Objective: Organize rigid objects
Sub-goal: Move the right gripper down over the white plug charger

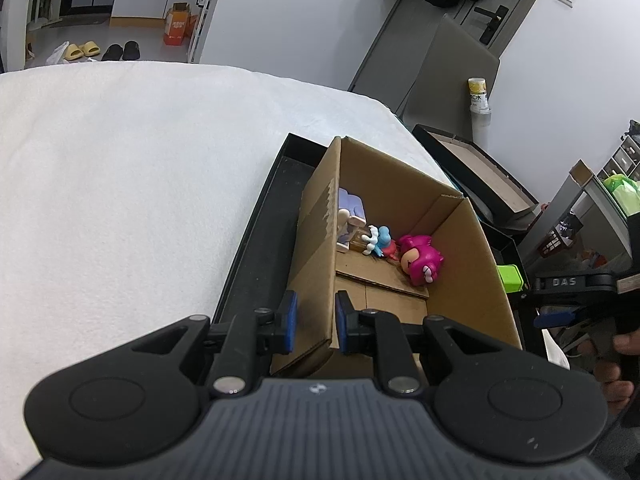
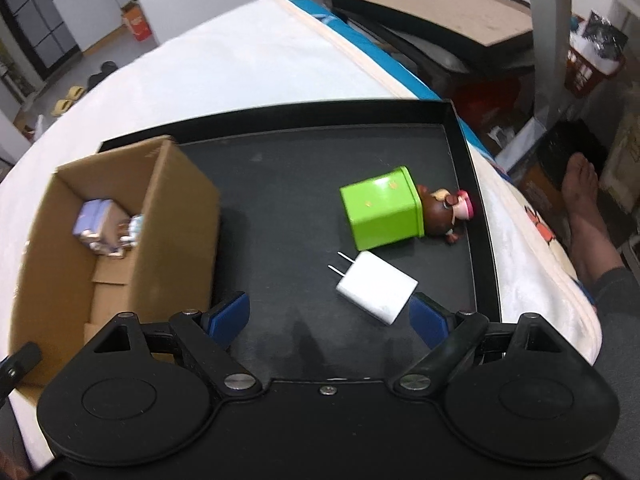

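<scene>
A cardboard box [image 1: 460, 248] stands on a black tray [image 1: 264, 248]. Inside lie a pink figurine [image 1: 420, 260], a blue-and-white figurine [image 1: 378, 240] and a purple-and-white figure [image 1: 350, 216]. My left gripper [image 1: 316, 320] is shut on the box's near left wall. In the right wrist view the box [image 2: 168, 216] stands at the tray's [image 2: 280, 208] left; a green tin [image 2: 382, 208], a brown figurine [image 2: 446, 210] and a white charger [image 2: 376, 286] lie on the tray. My right gripper [image 2: 328, 316] is open above the tray, just short of the charger.
The tray sits on a white cloth-covered table [image 1: 120, 180]. Another black tray [image 2: 432, 12] and shelving stand past the table's right edge. A bare foot [image 2: 584, 200] shows at the right. Slippers [image 1: 80, 50] lie on the floor far back.
</scene>
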`<state>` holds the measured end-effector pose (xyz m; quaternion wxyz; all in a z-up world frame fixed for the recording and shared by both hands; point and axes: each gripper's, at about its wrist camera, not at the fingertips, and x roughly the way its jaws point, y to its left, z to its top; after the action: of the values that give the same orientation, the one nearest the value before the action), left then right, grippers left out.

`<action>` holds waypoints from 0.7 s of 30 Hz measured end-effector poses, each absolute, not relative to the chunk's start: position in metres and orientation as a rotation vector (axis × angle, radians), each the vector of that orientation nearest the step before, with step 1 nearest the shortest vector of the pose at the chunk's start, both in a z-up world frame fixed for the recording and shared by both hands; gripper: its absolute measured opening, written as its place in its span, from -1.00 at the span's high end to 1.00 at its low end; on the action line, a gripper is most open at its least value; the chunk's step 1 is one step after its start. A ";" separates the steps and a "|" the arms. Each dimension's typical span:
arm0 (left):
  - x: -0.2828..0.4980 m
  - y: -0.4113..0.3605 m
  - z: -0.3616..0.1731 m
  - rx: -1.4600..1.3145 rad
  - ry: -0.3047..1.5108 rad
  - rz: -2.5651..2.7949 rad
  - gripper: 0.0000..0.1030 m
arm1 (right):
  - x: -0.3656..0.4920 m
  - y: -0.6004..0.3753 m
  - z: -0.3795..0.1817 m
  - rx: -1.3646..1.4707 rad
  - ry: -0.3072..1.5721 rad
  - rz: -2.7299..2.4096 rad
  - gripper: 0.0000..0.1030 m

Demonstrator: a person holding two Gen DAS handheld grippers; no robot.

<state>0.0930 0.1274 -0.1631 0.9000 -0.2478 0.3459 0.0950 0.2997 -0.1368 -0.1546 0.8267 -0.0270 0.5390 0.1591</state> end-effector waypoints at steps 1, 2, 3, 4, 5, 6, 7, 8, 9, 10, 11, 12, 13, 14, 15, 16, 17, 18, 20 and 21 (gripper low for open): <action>0.093 0.127 -0.163 -0.514 0.716 0.196 0.64 | 0.302 -0.137 -0.158 -0.051 1.152 0.328 -0.68; 0.093 0.128 -0.164 -0.514 0.717 0.196 0.64 | 0.304 -0.138 -0.160 -0.048 1.157 0.316 -0.67; 0.094 0.127 -0.164 -0.514 0.717 0.196 0.64 | 0.306 -0.138 -0.164 -0.044 1.161 0.302 -0.67; 0.094 0.127 -0.164 -0.515 0.717 0.196 0.64 | 0.307 -0.138 -0.166 -0.041 1.164 0.290 -0.67; 0.094 0.128 -0.164 -0.516 0.717 0.196 0.64 | 0.309 -0.139 -0.169 -0.037 1.168 0.276 -0.63; 0.094 0.128 -0.164 -0.518 0.717 0.195 0.64 | 0.311 -0.140 -0.173 -0.030 1.170 0.260 -0.59; 0.094 0.128 -0.164 -0.520 0.718 0.195 0.64 | 0.313 -0.141 -0.176 -0.025 1.174 0.247 -0.52; 0.095 0.128 -0.164 -0.520 0.718 0.194 0.64 | 0.315 -0.142 -0.180 -0.016 1.180 0.230 -0.45; 0.095 0.129 -0.164 -0.521 0.719 0.193 0.64 | 0.318 -0.144 -0.182 -0.007 1.188 0.218 -0.42; 0.095 0.129 -0.164 -0.522 0.719 0.193 0.64 | 0.320 -0.146 -0.186 0.006 1.198 0.205 -0.38; 0.095 0.129 -0.164 -0.522 0.719 0.193 0.64 | 0.322 -0.148 -0.188 0.020 1.204 0.192 -0.38; 0.095 0.129 -0.164 -0.522 0.719 0.193 0.64 | 0.324 -0.150 -0.191 0.036 1.207 0.178 -0.38; 0.095 0.129 -0.164 -0.522 0.719 0.193 0.64 | 0.325 -0.153 -0.192 0.052 1.208 0.165 -0.38; 0.095 0.129 -0.164 -0.522 0.720 0.193 0.64 | 0.327 -0.154 -0.194 0.066 1.211 0.153 -0.38; 0.095 0.129 -0.164 -0.522 0.719 0.193 0.64 | 0.328 -0.155 -0.195 0.082 1.215 0.143 -0.38; 0.095 0.129 -0.164 -0.522 0.720 0.193 0.64 | 0.329 -0.156 -0.197 0.098 1.220 0.135 -0.38; 0.095 0.129 -0.164 -0.522 0.719 0.193 0.64 | 0.331 -0.157 -0.198 0.112 1.225 0.125 -0.38; 0.095 0.129 -0.164 -0.522 0.719 0.193 0.64 | 0.334 -0.159 -0.201 0.127 1.230 0.111 -0.38; 0.095 0.129 -0.164 -0.521 0.719 0.193 0.63 | 0.337 -0.162 -0.202 0.165 1.238 0.100 -0.42; 0.095 0.129 -0.164 -0.522 0.719 0.193 0.63 | 0.338 -0.163 -0.203 0.185 1.242 0.100 -0.43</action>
<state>0.0948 0.1287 -0.1642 0.8984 -0.2521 0.3474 0.0933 0.3378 -0.1635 -0.2029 0.8083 0.0866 0.5805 0.0470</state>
